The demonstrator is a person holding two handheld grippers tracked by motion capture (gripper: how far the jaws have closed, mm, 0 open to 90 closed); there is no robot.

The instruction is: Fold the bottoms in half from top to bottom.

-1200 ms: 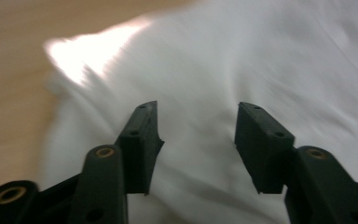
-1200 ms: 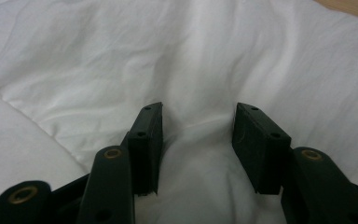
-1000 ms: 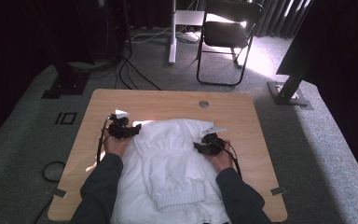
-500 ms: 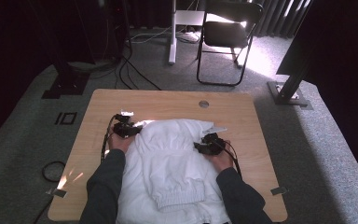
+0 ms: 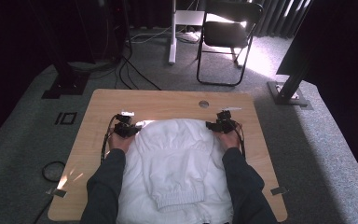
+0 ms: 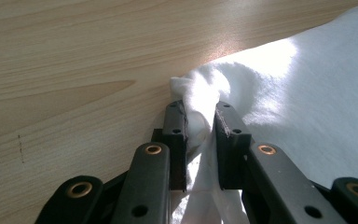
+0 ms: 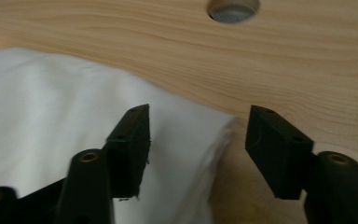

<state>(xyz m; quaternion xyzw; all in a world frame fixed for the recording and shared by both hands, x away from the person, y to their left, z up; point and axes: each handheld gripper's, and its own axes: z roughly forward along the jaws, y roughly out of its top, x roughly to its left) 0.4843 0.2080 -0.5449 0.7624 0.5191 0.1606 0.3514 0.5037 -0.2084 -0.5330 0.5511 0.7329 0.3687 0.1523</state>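
A white garment (image 5: pixel 175 154) lies spread on the wooden table (image 5: pixel 168 100), its ribbed hem toward the person. My left gripper (image 5: pixel 127 127) sits at the garment's far left corner. In the left gripper view its jaws have just been closing, and the left gripper (image 6: pixel 199 109) now pinches a bunched fold of the white cloth (image 6: pixel 307 93). My right gripper (image 5: pixel 219 123) is at the far right corner. Its jaws have just been opening, and the right gripper (image 7: pixel 200 116) stands open astride the garment's folded edge (image 7: pixel 42 102), pads off the cloth.
A round cable hole (image 5: pixel 203 104) sits in the tabletop beyond the garment, also seen as the hole (image 7: pixel 233 7). Bare wood runs along the far edge and both sides. On the carpet behind stand a folding chair (image 5: pixel 226 32), black stands and loose cables.
My right gripper has moved away from the person to the garment's far right corner. The far edge of the garment now lies wider. The left hand has sunk slightly at its corner.
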